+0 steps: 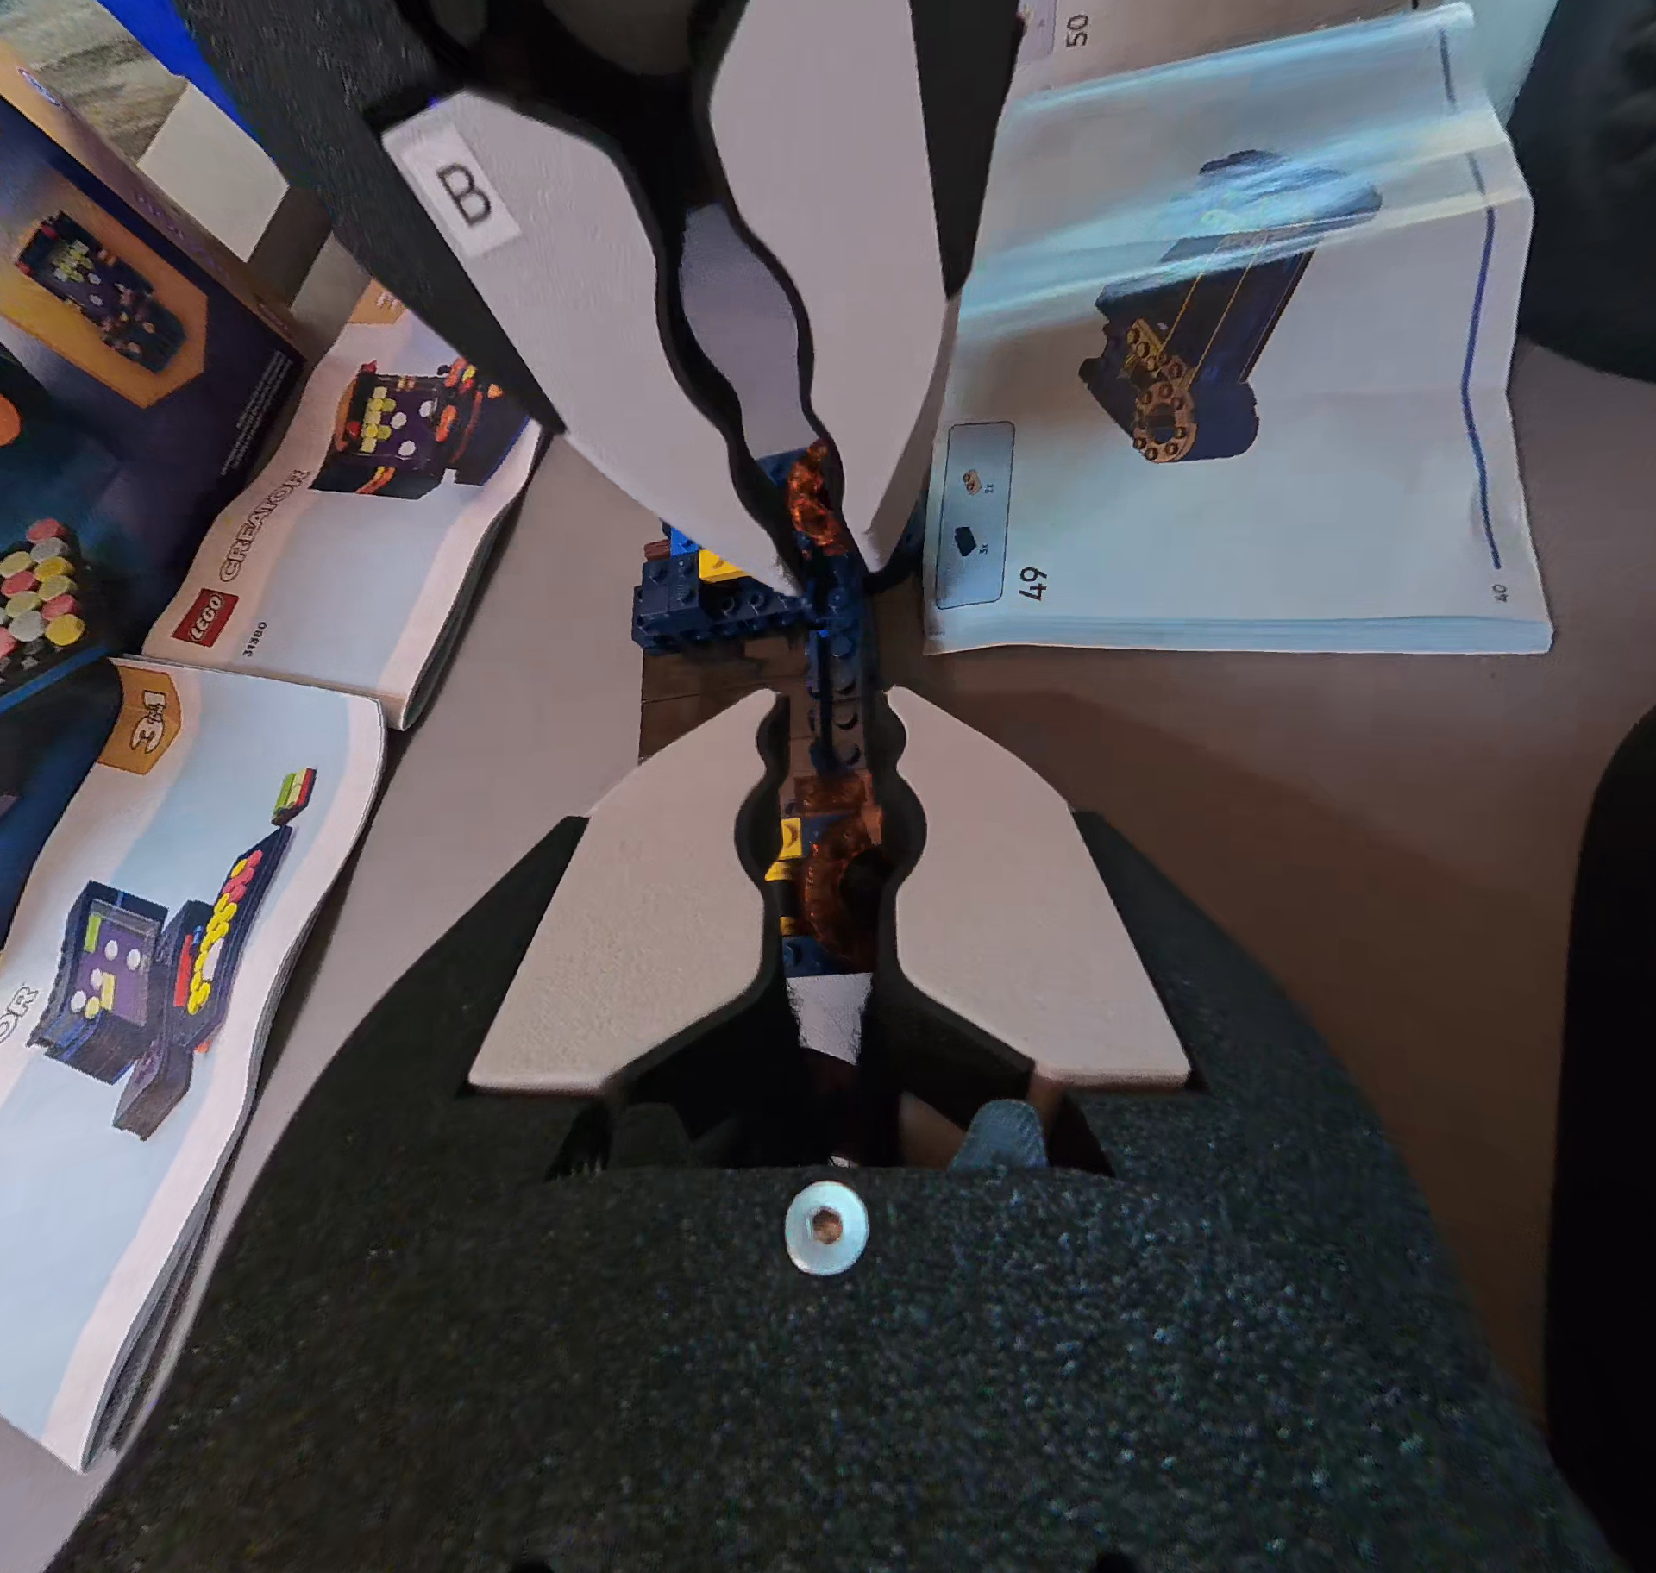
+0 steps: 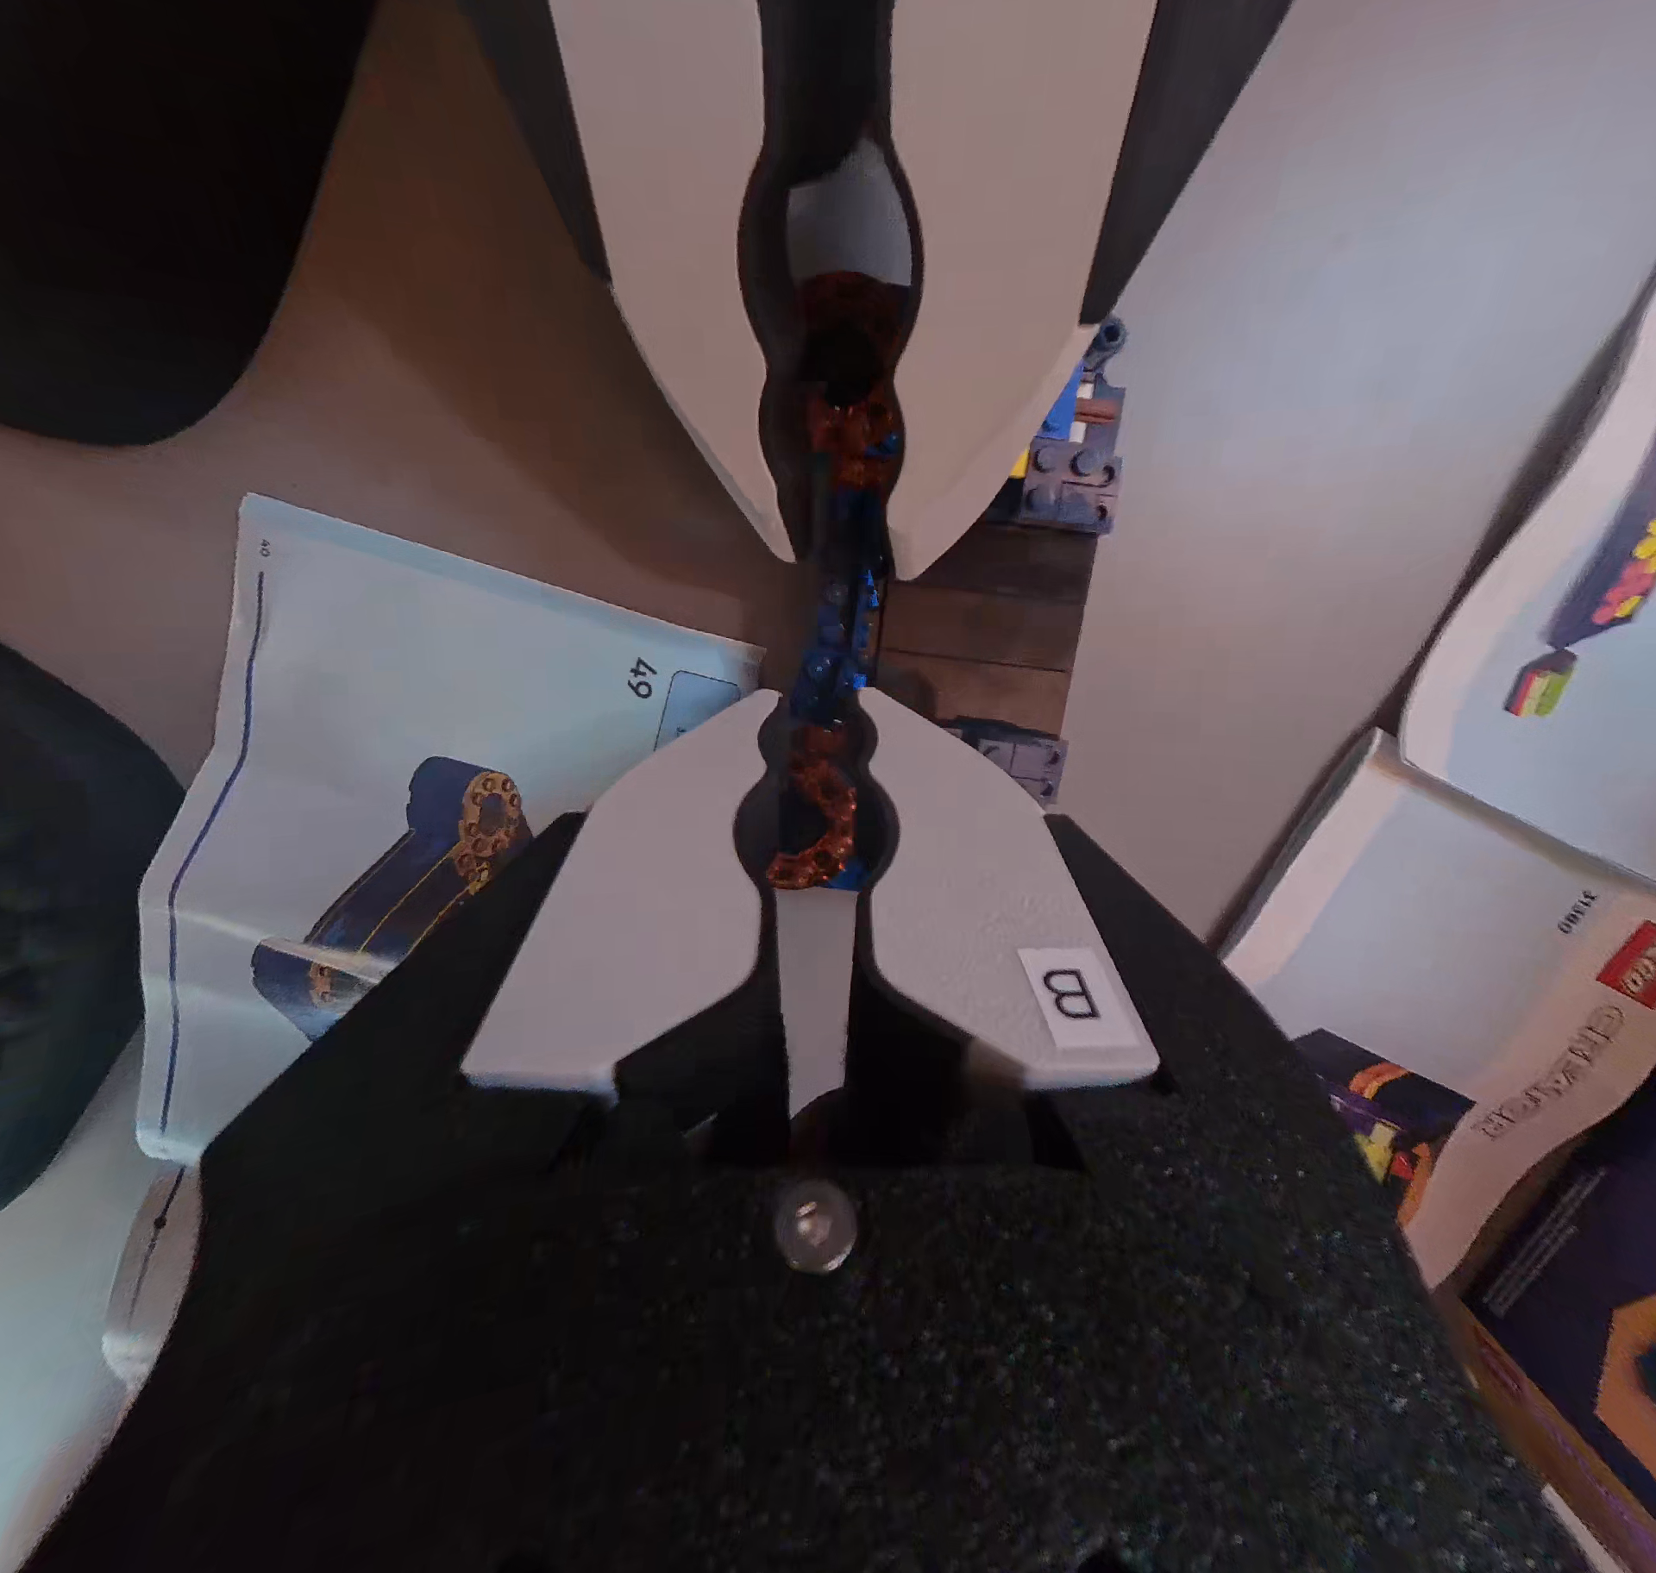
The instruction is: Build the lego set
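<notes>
A long dark blue brick assembly (image 1: pixel 838 706) with orange-gold perforated round pieces (image 1: pixel 838 889) at both ends is held between my two grippers, which face each other. My left gripper (image 1: pixel 835 706) is shut on its near end in the left wrist view. My right gripper (image 1: pixel 826 571) comes in from above there and is shut on the far end. In the right wrist view my right gripper (image 2: pixel 817 701) grips the assembly (image 2: pixel 842 634), and the left gripper (image 2: pixel 847 562) closes on it from above. A dark blue block with yellow and blue bricks (image 1: pixel 690 594) sits beside the tips; I cannot tell whether it is joined.
An open instruction booklet (image 1: pixel 1254 455) lies to the right; it also shows in the right wrist view (image 2: pixel 403 724). Two closed booklets (image 1: pixel 358 544) (image 1: pixel 179 992) and a set box (image 1: pixel 134 276) lie to the left. A dark wooden strip (image 1: pixel 708 679) lies under the bricks. A dark rounded object (image 1: pixel 1613 992) is at the right edge. My left and right fingertips are right by each other.
</notes>
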A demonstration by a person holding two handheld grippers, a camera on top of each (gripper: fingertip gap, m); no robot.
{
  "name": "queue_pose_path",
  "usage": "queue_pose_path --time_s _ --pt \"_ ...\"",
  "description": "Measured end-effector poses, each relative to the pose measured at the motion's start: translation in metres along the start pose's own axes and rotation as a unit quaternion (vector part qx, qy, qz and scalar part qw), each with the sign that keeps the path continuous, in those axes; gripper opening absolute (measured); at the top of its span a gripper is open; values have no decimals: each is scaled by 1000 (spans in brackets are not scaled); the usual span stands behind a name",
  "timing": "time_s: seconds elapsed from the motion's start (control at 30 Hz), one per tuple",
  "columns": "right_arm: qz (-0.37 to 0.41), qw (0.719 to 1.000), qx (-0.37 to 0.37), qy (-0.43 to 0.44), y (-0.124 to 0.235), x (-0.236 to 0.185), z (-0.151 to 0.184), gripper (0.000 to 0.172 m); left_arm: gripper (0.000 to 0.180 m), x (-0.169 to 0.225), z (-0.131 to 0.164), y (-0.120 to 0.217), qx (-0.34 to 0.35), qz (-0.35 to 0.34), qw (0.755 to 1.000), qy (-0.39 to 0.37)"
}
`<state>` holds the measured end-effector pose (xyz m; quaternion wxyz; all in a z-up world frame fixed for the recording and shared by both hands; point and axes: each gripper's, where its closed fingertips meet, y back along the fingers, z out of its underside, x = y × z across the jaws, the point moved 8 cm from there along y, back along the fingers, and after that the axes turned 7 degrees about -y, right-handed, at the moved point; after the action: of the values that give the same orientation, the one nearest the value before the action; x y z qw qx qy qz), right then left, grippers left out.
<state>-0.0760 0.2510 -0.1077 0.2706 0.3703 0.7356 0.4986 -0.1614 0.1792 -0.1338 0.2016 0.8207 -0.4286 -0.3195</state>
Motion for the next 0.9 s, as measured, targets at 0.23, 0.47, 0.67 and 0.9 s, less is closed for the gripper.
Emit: queue_pose_path --time_s 0.23,0.47,0.67,0.9 --pt "-14 999 -44 0 -4 4 -5 11 16 2 1 -3 -9 6 1000 -6" --pt "-20 996 -79 29 -7 5 -10 11 15 2 3 -5 -13 6 1000 -7" --pt "-30 995 -79 44 -8 5 -10 11 13 2 3 -5 -10 8 1000 -6" --pt "-42 996 -61 48 -9 6 -9 11 13 3 5 -7 -11 15 1000 -7"
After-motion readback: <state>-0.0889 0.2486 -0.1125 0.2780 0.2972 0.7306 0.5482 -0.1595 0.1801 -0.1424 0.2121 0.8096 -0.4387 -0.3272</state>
